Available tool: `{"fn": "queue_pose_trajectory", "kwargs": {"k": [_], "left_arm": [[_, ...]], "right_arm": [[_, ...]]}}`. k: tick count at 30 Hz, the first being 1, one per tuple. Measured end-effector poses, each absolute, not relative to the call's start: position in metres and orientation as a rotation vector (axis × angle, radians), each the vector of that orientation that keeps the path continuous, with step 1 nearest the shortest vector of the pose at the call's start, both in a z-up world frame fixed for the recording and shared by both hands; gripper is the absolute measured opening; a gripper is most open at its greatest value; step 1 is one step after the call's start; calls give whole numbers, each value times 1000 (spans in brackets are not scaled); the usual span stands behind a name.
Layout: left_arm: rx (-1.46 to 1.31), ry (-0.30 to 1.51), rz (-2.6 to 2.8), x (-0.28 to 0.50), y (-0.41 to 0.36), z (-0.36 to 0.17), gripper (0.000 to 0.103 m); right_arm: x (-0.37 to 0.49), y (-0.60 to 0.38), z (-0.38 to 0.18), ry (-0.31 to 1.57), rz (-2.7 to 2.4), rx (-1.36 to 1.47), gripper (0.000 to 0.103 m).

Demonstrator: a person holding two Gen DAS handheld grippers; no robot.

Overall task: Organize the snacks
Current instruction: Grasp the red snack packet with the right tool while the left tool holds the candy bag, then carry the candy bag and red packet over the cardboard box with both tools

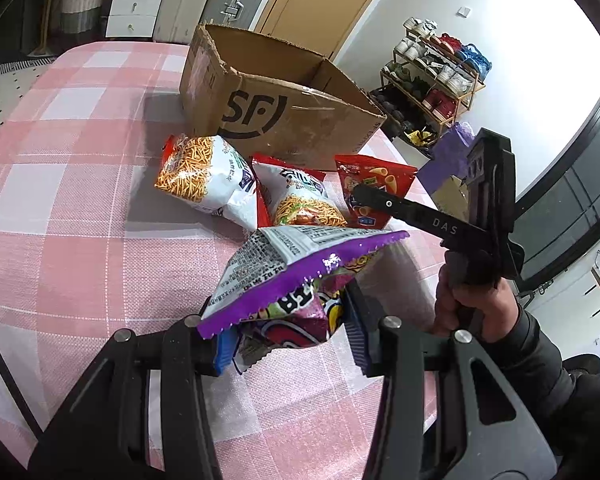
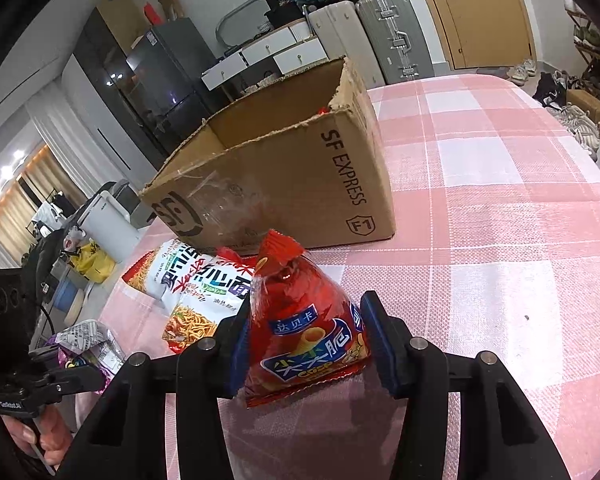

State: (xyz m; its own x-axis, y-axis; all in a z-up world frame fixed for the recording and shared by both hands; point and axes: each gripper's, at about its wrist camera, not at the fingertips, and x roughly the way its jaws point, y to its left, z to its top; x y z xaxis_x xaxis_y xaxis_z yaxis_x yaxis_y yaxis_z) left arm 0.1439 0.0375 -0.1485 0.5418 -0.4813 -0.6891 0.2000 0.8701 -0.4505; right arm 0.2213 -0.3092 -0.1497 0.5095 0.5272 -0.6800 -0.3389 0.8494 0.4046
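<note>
My left gripper is shut on a purple snack bag and holds it just above the pink checked tablecloth. My right gripper is shut on a red snack bag that rests on the cloth; it also shows in the left wrist view. Two white-and-red noodle snack bags lie in front of an open SF cardboard box, which also shows in the right wrist view. Something red shows inside the box.
The table edge falls away to the right in the left wrist view, with a shoe rack beyond. Suitcases and white drawers stand behind the table.
</note>
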Motion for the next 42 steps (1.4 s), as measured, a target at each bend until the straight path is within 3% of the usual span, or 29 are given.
{"fn": "queue_pose_trajectory", "kwargs": {"k": [19, 42], "left_arm": [[-228, 904, -250, 143, 27, -118, 42], [-97, 751, -213, 173, 18, -30, 42]], "right_arm": [[176, -315, -85, 758, 563, 242, 51], [178, -296, 2, 626, 615, 162, 51]]}}
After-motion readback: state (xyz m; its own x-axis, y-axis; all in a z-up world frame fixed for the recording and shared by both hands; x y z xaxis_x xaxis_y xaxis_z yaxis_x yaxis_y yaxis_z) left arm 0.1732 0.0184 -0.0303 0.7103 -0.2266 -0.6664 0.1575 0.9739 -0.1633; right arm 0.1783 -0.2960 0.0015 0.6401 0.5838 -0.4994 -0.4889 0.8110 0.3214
